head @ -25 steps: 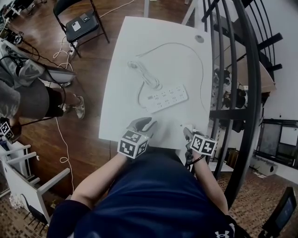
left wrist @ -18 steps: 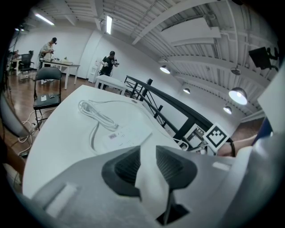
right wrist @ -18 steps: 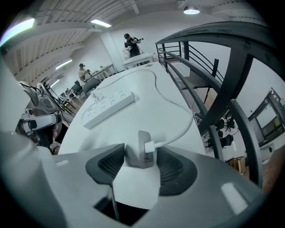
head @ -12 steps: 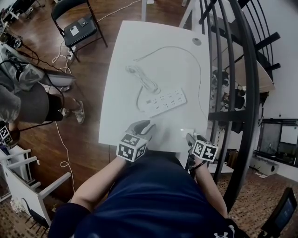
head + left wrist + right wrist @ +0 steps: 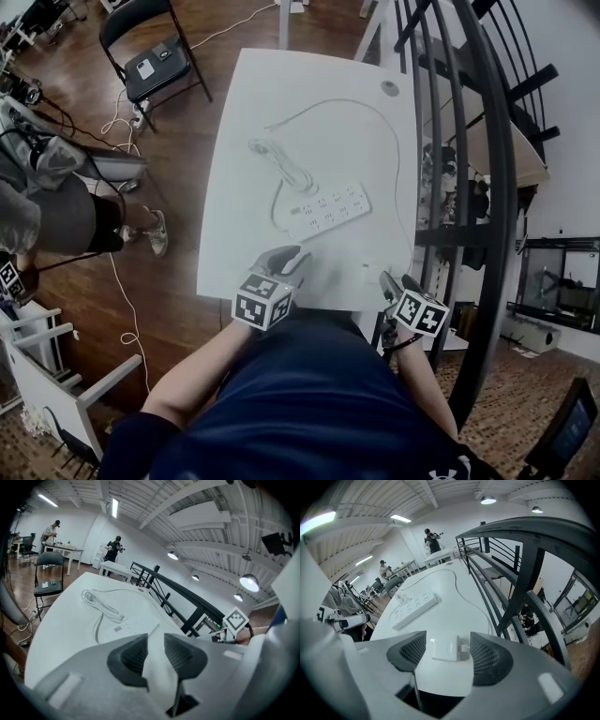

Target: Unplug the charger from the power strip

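Observation:
A white power strip lies in the middle of the white table, its own cord coiled behind it. The white charger lies flat on the table near the front right edge, apart from the strip, with its thin cable arcing away. My right gripper hangs just above and behind the charger. Its jaws are opening, with the charger between them and untouched by the pads. My left gripper rests at the front edge, jaws apart and empty.
A black metal railing runs close along the table's right side. A folding chair with devices on it stands far left, and a person's legs and floor cables are at the left.
My right gripper has lifted and drawn back from the charger with its jaws spreading wider; the charger stays on the table. The left gripper has kept still.

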Action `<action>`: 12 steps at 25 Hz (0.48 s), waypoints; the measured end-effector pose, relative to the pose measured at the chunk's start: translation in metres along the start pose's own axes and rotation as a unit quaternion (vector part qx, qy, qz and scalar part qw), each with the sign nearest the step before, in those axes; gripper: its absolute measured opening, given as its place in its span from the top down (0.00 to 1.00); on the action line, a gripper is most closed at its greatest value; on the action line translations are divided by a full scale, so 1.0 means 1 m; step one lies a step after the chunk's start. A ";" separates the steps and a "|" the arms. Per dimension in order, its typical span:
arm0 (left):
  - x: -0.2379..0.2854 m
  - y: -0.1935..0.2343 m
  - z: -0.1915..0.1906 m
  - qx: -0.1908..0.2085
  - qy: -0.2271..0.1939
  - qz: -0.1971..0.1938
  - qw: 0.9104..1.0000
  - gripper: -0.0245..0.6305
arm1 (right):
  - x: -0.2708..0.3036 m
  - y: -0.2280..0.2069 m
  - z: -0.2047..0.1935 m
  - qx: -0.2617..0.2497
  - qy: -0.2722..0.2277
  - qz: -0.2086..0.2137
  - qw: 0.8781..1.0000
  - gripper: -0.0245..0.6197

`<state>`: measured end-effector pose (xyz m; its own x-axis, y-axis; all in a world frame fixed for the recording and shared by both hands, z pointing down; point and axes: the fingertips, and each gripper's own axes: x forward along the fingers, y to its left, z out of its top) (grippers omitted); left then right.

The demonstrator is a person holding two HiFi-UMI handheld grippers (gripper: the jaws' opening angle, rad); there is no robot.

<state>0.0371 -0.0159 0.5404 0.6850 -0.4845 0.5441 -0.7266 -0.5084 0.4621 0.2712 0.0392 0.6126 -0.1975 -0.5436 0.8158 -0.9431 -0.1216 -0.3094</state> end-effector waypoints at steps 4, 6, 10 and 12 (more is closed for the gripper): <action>0.000 -0.002 0.003 0.001 -0.005 -0.003 1.000 0.79 | -0.008 0.014 0.017 0.007 -0.024 0.022 0.999 0.50; 0.000 -0.004 0.005 0.000 -0.010 -0.005 1.000 0.79 | -0.013 0.027 0.028 0.005 -0.038 0.038 0.999 0.50; -0.006 -0.014 0.019 -0.005 -0.028 -0.015 0.999 0.80 | -0.026 0.060 0.057 -0.010 -0.072 0.079 0.994 0.55; -0.010 -0.020 0.032 -0.003 -0.044 -0.020 0.999 0.81 | -0.035 0.077 0.073 -0.023 -0.091 0.101 0.990 0.60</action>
<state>0.0465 -0.0236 0.5037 0.7149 -0.5249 0.4619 -0.6991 -0.5246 0.4859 0.2245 -0.0116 0.5250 -0.3365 -0.6940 0.6364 -0.9010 0.0407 -0.4320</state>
